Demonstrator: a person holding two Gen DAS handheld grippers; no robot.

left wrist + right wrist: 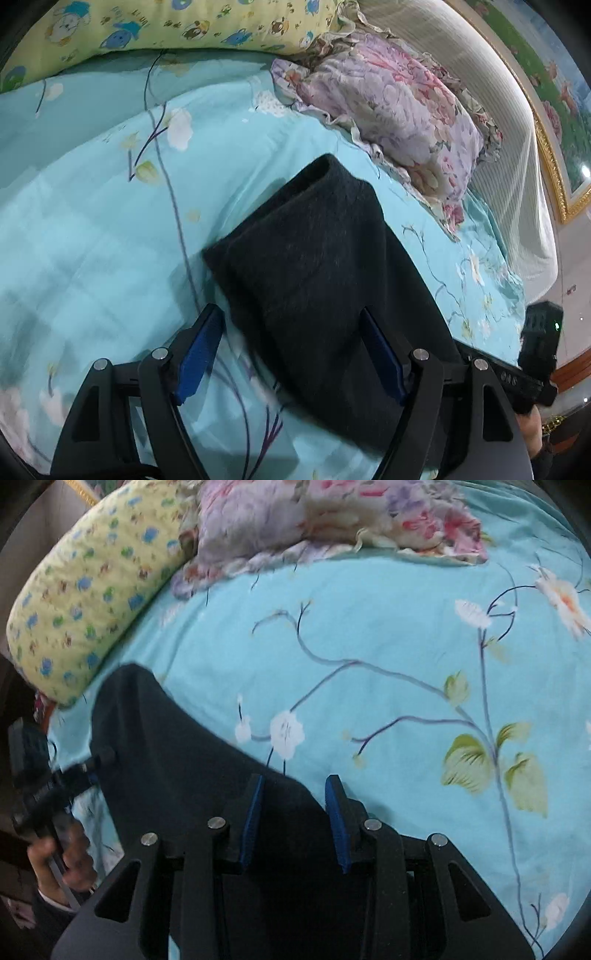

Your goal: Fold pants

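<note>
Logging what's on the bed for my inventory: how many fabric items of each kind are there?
Pants: 1, dark, folded
Pillows: 2, one yellow cartoon-print, one pink floral
Bedsheets: 1, turquoise floral
Total: 4

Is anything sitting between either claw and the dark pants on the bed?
Nothing visible does. The pants lie directly between the open fingers of the left claw, and the right claw, also open, is right over the cloth. The pillows lie apart, farther up the bedsheet.
</note>
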